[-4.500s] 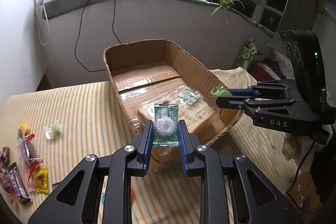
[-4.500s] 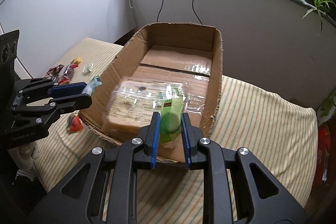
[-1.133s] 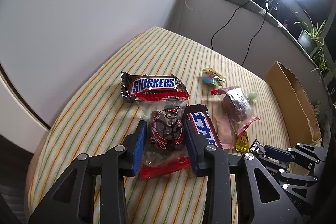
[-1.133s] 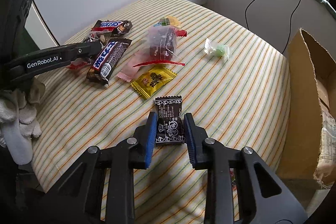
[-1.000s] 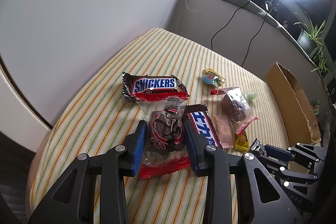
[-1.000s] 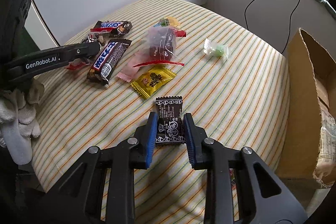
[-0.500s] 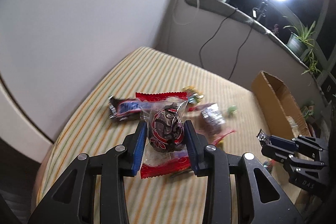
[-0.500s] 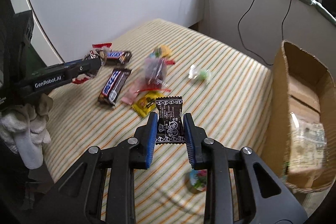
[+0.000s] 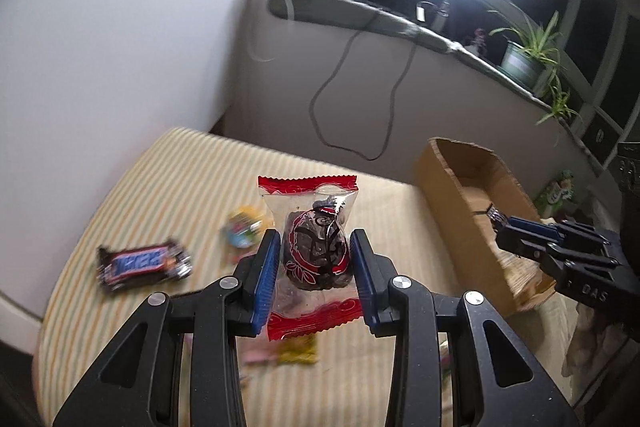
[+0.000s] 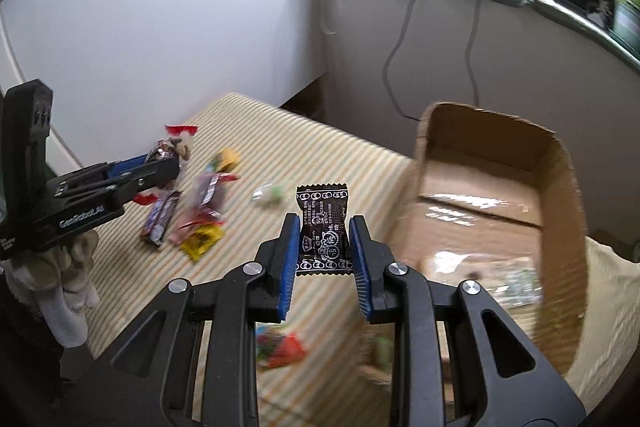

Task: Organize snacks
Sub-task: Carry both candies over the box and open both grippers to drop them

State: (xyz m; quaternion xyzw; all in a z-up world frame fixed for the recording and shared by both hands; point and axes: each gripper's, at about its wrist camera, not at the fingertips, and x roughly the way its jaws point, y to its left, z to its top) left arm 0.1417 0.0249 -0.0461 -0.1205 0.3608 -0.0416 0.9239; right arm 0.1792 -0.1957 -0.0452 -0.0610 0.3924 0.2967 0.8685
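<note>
Both grippers are carrying snacks above the striped cloth: the left gripper (image 9: 316, 267) is pinching a clear red-edged dried-fruit packet (image 9: 314, 251) — the right gripper (image 10: 325, 247), nearer the open brown cardboard box (image 10: 560, 163) lying rightward, is clamping a black printed candy wrapper (image 10: 323, 235).

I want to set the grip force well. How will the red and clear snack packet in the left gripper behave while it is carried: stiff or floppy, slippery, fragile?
The snack packet is probably floppy: thin clear film with crimped red ends standing free beyond the left gripper. The glossy film may slip. The dark lump inside fills the gap between the fingers, so that likely bears the grip; firm squeezing might crush it.
</note>
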